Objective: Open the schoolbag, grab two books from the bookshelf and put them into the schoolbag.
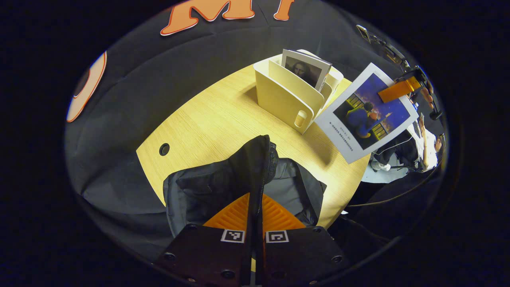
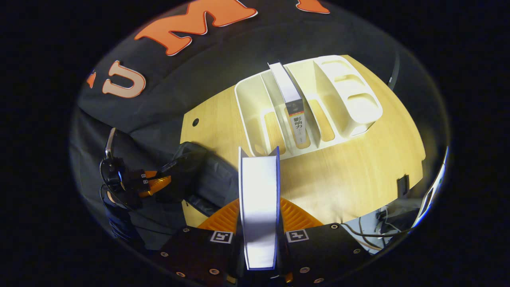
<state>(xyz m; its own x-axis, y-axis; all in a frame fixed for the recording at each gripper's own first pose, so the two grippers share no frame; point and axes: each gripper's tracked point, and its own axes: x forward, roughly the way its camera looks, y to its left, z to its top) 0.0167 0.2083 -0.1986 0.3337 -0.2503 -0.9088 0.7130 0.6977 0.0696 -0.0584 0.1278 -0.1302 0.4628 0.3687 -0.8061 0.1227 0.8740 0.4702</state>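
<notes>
Bag (image 1: 223, 187) held open by left gripper (image 1: 255, 223) clenched on flap, 1st book (image 2: 259, 207) clamped in right gripper (image 2: 259, 239) off shelf (image 2: 310, 103), not yet in; 2nd book (image 2: 293, 107) left.

Black screw-studded tool (image 1: 255, 207) housings, square markers

The book (image 2: 294, 104) standing in the rack (image 2: 350, 107) carried three large Chinese characters down its spine, 影响力, clear in the right gripper view. The book (image 1: 368, 113) held in the air had a line of small print along its white cover margin, probably Chinese, too small to read. Each gripper bore square black-and-white coded tags (image 1: 233, 236).
</notes>
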